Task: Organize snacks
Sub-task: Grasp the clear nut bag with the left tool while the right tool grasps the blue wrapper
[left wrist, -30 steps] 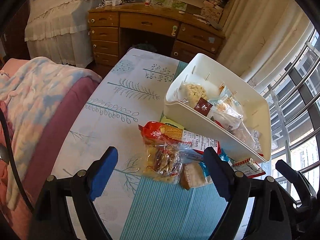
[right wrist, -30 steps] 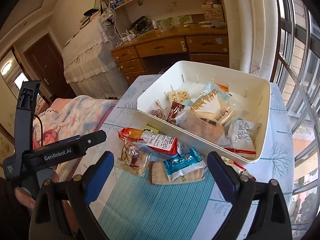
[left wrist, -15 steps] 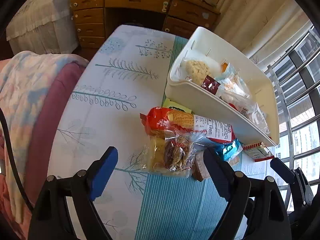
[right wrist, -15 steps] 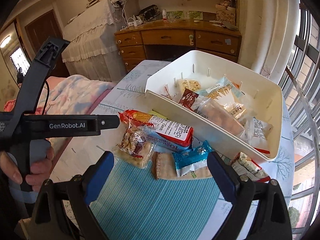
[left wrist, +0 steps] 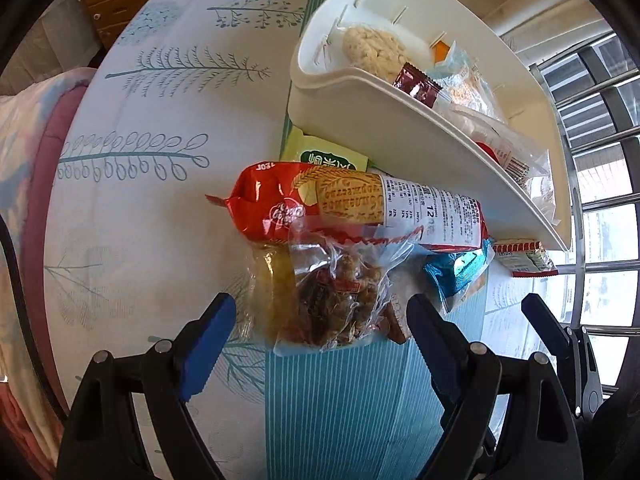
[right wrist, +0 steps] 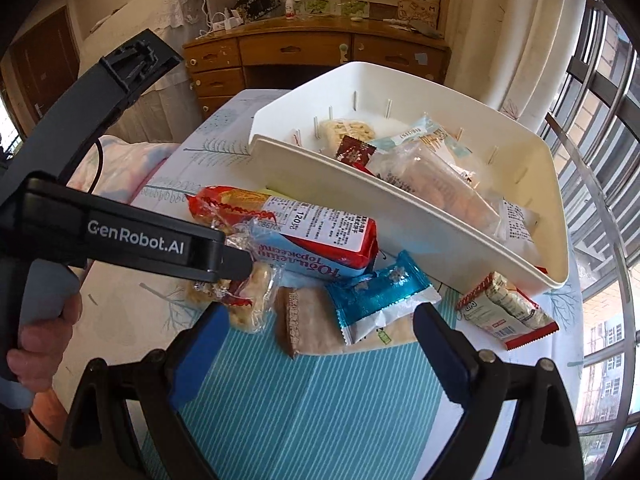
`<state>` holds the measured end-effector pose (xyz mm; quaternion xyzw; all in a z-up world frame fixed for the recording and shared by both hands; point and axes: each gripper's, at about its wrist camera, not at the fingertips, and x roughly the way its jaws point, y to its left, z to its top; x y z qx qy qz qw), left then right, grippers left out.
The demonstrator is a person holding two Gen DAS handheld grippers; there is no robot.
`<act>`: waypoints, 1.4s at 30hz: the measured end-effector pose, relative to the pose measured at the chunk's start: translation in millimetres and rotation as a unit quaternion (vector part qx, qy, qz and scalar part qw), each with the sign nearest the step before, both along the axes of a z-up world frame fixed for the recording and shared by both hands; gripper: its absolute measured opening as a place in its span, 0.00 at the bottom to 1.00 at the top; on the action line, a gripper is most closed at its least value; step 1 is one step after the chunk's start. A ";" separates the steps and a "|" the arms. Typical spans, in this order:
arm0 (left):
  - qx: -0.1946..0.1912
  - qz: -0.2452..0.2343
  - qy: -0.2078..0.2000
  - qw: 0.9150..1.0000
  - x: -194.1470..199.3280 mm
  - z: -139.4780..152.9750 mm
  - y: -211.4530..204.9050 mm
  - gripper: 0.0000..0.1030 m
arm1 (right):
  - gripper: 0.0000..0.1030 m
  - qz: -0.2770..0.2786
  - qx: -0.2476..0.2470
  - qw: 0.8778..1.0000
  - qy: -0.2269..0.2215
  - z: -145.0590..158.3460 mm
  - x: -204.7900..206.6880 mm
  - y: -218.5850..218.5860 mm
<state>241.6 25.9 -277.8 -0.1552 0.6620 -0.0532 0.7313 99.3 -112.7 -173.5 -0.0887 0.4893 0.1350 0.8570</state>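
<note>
Loose snacks lie on the tablecloth in front of a white bin [left wrist: 384, 128] [right wrist: 400, 216] that holds several packets. My left gripper [left wrist: 320, 332] is open and points steeply down, with a clear bag of nut snacks [left wrist: 332, 292] [right wrist: 244, 296] between its blue pads [left wrist: 208, 344], untouched. Behind the bag lies a red biscuit pack [left wrist: 360, 208] [right wrist: 316, 232]. My right gripper [right wrist: 320, 344] is open just above a brown wafer packet [right wrist: 304, 320] and a teal packet [right wrist: 376, 300] [left wrist: 456, 272]. A red-and-white packet [right wrist: 504, 316] [left wrist: 524, 260] lies to the right.
A green packet [left wrist: 324, 158] is tucked under the bin's near wall. The left tool's black housing [right wrist: 132, 236] and the hand [right wrist: 40, 340] holding it fill the right wrist view's left side. A wooden desk [right wrist: 320, 48] stands behind the table, a window railing [right wrist: 600, 200] to the right.
Both grippers have come down and closer to the loose snacks. The left one has tipped further downward, so the clear bag now sits between its pads.
</note>
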 end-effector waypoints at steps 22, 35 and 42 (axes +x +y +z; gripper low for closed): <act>-0.009 -0.030 0.040 0.999 37.2 -28.4 -5.7 0.58 | 0.73 -0.071 -0.027 0.997 0.002 -50.5 37.6 -13.7; -0.013 -0.001 0.034 0.999 27.7 -19.0 21.5 0.31 | 0.40 -0.042 -0.006 0.999 0.000 -46.0 36.4 -20.5; 0.000 0.020 0.033 0.999 15.3 -10.0 28.2 0.30 | 0.35 -0.031 0.016 0.999 0.007 -39.7 33.2 -29.7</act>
